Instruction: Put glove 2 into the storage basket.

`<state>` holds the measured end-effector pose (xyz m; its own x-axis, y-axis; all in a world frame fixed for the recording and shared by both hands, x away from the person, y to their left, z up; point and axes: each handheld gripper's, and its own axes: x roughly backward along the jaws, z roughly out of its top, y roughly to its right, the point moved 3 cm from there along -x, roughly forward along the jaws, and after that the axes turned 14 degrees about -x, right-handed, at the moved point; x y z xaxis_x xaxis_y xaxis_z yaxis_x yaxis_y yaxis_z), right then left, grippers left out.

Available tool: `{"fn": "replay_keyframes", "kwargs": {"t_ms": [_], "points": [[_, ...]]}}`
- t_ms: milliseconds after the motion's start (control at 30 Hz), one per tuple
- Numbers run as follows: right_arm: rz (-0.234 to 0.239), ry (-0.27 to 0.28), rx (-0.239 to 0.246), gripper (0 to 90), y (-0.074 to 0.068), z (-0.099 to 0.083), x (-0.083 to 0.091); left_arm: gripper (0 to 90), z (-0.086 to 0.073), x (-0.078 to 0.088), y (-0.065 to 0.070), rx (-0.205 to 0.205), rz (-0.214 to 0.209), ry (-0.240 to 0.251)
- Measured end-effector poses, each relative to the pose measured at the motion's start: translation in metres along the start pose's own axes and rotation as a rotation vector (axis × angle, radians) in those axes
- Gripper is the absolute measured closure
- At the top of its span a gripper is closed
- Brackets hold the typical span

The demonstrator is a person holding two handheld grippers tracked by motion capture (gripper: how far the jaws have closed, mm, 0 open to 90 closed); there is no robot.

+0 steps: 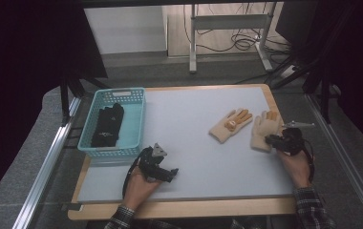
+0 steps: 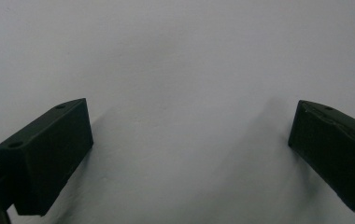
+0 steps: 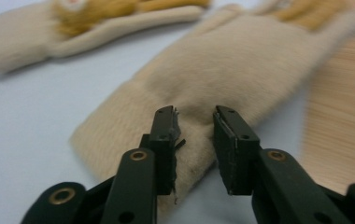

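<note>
Glove [image 3: 222,79] lies on the table [image 1: 194,143] near its right edge, and I have my right claw [image 3: 194,135] at its cuff, jaws partly apart with the fuzzy edge between them. My left claw [image 2: 189,154] rests wide apart on bare table.

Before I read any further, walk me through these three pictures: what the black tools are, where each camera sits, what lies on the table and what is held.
No machine works here: a person holds a hand-held two-jaw claw in each hand. The high view looks down on the table from above the person's side. The other two pictures come from small cameras riding on the claws, looking along their black jaws.

On the table sit a turquoise basket with a black glove in it, and two beige gloves: the left beige glove lies free. The left claw rests over bare table, jaws wide apart, holding nothing. The right claw has its jaws either side of the cuff of the right beige glove; fabric bunches between them, but I cannot tell if they pinch it.
</note>
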<state>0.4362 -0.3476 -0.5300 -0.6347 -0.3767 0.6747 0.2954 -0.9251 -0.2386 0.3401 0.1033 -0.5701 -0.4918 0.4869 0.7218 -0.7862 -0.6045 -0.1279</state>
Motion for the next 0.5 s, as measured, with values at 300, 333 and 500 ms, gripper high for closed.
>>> {"fn": "replay_keyframes", "kwargs": {"t_ms": [300, 333, 500], "points": [[-0.085, 0.089, 0.085, 37.1, -0.013, 0.018, 0.007, 0.0, 0.0, 0.0, 0.0, 0.001, 0.0, 0.0], [-0.089, 0.093, 0.083, 33.2, -0.011, 0.021, 0.005, 0.0, 0.0, 0.0, 0.0, 0.001, 0.0, 0.0], [-0.077, 0.062, 0.042, 22.4, -0.003, 0.029, -0.021, 0.0, 0.0, 0.0, 0.0, 0.0, 0.0, 0.0]]}}
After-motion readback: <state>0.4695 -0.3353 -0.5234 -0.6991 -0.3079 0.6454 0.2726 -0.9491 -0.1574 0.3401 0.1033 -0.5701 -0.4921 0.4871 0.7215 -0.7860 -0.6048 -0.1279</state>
